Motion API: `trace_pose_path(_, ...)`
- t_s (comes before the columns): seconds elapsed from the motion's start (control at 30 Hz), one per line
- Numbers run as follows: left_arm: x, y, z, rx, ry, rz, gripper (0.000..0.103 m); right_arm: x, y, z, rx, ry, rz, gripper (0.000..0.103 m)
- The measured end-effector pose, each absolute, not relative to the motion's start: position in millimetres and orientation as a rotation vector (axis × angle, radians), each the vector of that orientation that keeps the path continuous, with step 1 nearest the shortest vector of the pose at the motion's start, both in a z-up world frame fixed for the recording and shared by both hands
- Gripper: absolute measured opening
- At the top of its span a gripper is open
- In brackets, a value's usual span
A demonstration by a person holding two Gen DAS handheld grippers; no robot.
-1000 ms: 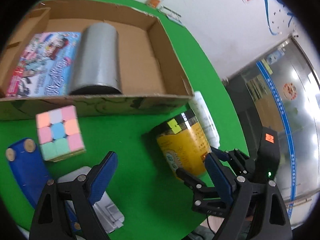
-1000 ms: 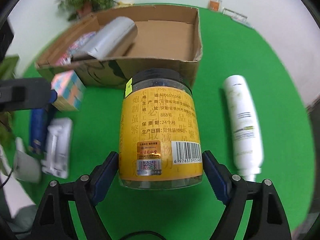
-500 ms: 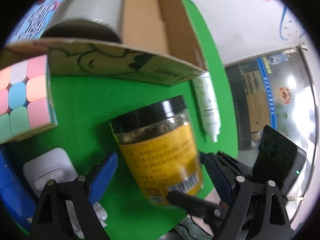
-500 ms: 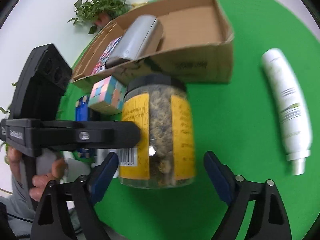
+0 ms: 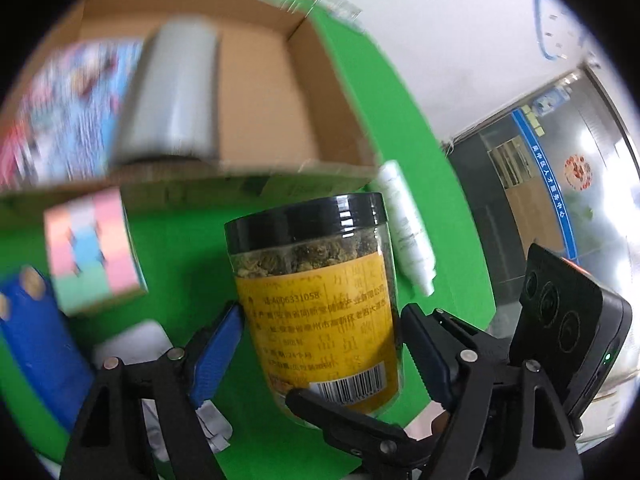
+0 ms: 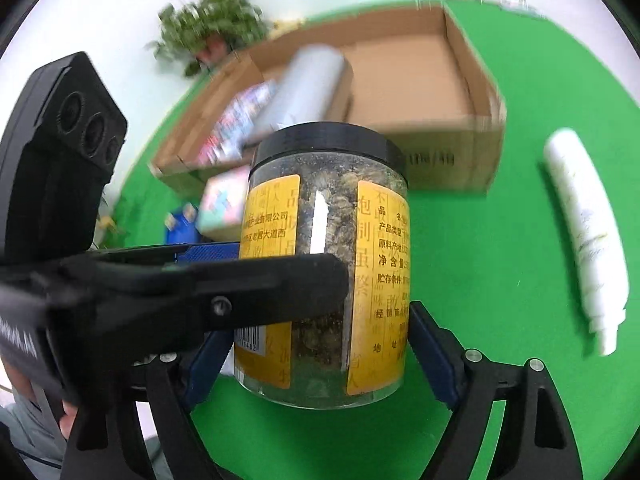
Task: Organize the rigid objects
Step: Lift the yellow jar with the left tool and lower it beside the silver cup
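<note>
Both grippers are meeting on the jar (image 6: 326, 264), lifted above the green table (image 6: 520, 240), in front of the cardboard box (image 6: 452, 160). Yellow label w/ Chinese print, "4006331058", barcode. L gripper (image 5: 320, 354) is closing, jar between pads. R gripper (image 6: 316, 354) is sitting wide, pads hugging jar sides; firm contact unclear. White bottle (image 6: 584, 236) is lying to the right.

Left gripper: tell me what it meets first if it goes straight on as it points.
The left gripper would meet the yellow-labelled jar at once; the jar already sits between its closing jaws. Past it lies the cardboard box.
</note>
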State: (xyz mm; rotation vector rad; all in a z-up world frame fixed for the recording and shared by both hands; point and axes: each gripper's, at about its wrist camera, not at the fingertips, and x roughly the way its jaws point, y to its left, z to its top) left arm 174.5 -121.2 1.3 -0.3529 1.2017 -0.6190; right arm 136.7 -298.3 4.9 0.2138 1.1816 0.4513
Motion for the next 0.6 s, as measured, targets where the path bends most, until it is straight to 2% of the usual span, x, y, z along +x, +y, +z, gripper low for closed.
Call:
trace_pose_path(0.27, 207.1, -121.7, 79.5, -0.257, 1.017, -0.617, 0.078, 173.6, -294.4, 76.5, 0.185, 0.997, 0.438, 0.082)
trace_pose_path(0.43, 253.2, -120.9, 100.9, -0.232, 1.019, -0.629, 0.078, 217.5, -295.5, 106.2, 0.17, 0.982, 0.434, 0.082)
trace_pose_path(0.6, 297.2, -129.5, 89.3, -0.238, 1.105, -0.645, 0.078, 271.1, -299.1, 106.8, 0.194, 1.057, 0.414, 0.082)
